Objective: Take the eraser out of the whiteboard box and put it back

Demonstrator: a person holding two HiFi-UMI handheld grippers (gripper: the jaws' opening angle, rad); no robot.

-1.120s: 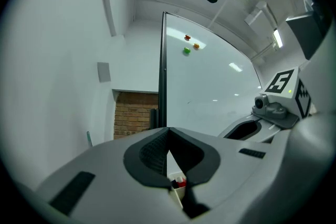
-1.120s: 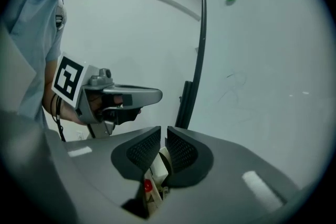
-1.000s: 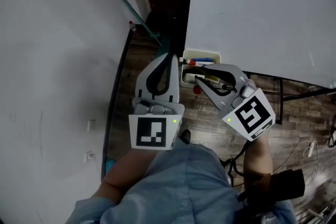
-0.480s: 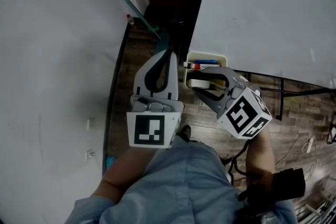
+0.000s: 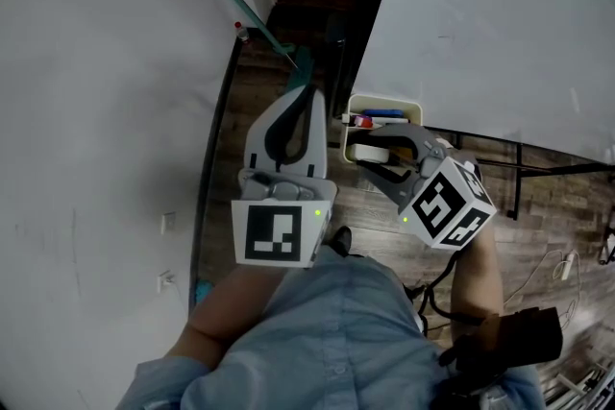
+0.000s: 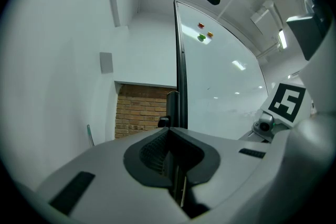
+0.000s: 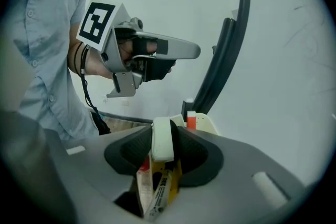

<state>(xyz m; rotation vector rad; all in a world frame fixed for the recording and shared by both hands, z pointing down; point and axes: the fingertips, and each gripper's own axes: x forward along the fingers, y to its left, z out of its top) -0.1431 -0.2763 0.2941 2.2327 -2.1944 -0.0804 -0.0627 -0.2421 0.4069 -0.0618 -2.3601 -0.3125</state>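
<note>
1. The right gripper's [image 5: 373, 154] jaws had just been closing and gripped the eraser [image 7: 161, 140], which stood upright in the box [image 5: 411, 107] among markers [image 5: 375, 118].
2. The left gripper [image 6: 169, 152] was clenched and empty.
3. Advised: confirm a square grip, then lift straight up, clear of the markers.

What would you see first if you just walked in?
The white oblong eraser stands out, pinched by the right gripper, whose jaws have just been closing, at the cream plastic box. Beside it hangs the left gripper, jaws shut and empty.
</note>
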